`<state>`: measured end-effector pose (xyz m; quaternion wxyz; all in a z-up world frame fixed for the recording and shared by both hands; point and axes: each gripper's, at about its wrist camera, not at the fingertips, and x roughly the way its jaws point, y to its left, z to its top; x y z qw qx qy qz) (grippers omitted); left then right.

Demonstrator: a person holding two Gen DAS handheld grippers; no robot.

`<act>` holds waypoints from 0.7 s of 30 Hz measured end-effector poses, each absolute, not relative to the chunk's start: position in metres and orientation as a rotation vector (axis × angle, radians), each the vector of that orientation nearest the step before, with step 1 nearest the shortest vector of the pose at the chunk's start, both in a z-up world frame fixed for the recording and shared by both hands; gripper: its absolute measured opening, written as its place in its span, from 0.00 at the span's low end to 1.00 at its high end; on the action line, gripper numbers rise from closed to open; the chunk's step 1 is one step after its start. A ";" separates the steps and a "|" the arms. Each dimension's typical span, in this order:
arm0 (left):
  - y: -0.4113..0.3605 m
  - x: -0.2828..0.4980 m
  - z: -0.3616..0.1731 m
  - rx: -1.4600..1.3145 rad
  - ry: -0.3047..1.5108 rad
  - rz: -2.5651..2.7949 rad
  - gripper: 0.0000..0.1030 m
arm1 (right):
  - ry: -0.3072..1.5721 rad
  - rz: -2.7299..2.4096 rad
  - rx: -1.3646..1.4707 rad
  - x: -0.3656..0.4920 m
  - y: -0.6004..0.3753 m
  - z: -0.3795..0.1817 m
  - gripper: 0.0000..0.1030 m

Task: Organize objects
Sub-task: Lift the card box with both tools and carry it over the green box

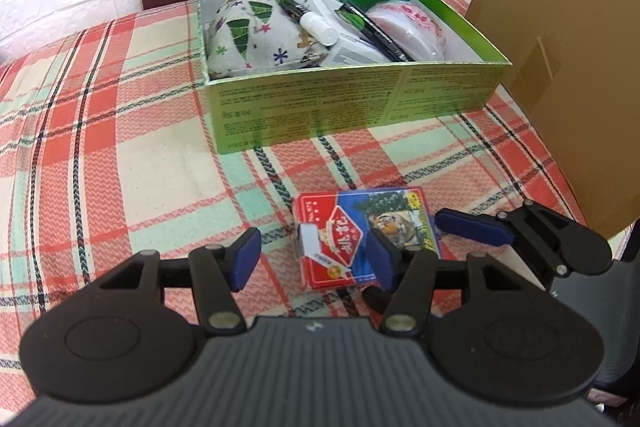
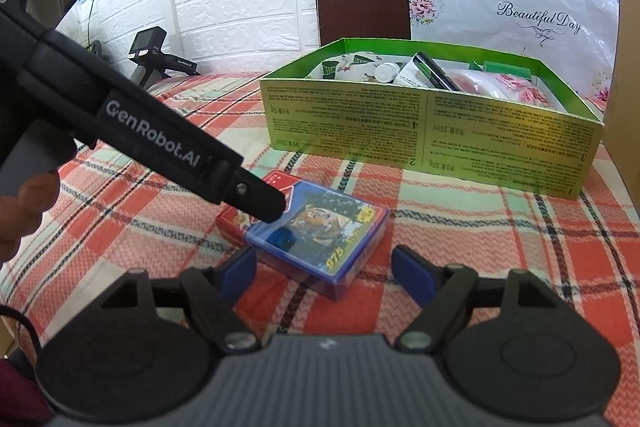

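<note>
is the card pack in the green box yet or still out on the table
Still out. The card pack lies flat on the plaid cloth, in front of the open green box, between the open left gripper's fingers.

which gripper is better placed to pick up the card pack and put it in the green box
Left. The left gripper is open with its fingers already either side of the red-and-blue playing-card pack; the right gripper is open but short of it.
</note>
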<state>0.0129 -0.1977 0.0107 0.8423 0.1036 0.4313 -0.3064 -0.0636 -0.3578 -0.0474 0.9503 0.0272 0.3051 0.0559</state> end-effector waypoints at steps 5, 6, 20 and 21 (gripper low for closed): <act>-0.192 0.018 0.006 0.194 0.928 -0.645 0.58 | 0.624 0.102 0.047 -0.061 -0.354 -0.047 0.75; -0.191 0.019 0.006 0.189 0.930 -0.648 0.59 | 0.625 0.103 0.044 -0.060 -0.353 -0.047 0.76; -0.186 0.025 0.000 0.128 0.961 -0.692 0.60 | 0.639 0.093 0.006 -0.054 -0.345 -0.049 0.74; -0.186 0.025 0.000 0.127 0.961 -0.695 0.60 | 0.639 0.091 0.006 -0.055 -0.345 -0.049 0.74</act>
